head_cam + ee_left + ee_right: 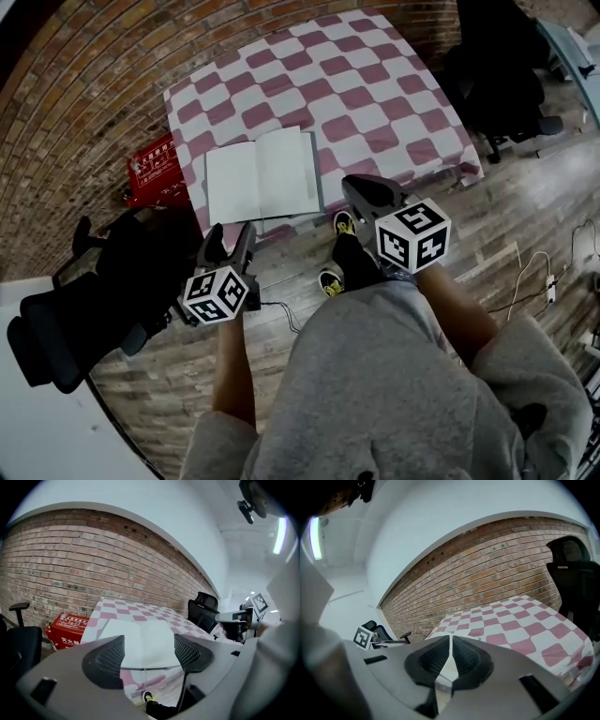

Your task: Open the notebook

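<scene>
Jaws on our left hand-held gripper stand wide apart with nothing between them. Our right hand-held gripper is clenched and empty. Just ahead of the left one, the white-paged notebook lies open and flat at the near edge of the pink-and-white checked bench. Its spine runs away from us, and the right one hangs just beside its right page.

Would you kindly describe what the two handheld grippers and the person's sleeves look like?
The left gripper and right gripper are dark grey with textured black pads. Each carries a white cube printed with black square markers. The person wears grey sleeves.
</scene>
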`<control>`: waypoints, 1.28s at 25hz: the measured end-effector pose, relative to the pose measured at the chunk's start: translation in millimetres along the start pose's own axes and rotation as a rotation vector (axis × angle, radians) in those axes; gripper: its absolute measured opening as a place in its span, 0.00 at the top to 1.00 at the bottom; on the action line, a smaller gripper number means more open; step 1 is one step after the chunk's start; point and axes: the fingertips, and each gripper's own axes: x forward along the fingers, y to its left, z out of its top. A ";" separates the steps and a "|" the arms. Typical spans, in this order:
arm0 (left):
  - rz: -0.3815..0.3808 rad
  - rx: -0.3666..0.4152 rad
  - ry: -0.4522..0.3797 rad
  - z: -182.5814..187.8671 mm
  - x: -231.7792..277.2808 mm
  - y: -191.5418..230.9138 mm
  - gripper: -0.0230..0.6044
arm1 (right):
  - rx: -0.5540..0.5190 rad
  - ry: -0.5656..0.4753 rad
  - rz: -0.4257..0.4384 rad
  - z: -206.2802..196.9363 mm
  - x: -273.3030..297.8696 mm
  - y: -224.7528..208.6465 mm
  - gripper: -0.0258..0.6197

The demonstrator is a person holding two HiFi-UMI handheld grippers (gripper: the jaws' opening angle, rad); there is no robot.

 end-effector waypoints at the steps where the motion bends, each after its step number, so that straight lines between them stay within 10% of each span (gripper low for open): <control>1: -0.019 0.018 -0.015 5.4 -4.5 -10.0 0.43 | -0.004 -0.010 -0.007 1.4 -5.4 0.7 0.90; 14: -0.113 0.272 -0.224 60.0 -86.1 -118.6 0.45 | -0.115 -0.125 -0.007 26.2 -75.1 47.4 0.90; 32: -0.099 0.306 -0.299 68.3 -130.3 -137.8 0.94 | -0.162 -0.154 0.038 37.2 -93.2 87.9 0.90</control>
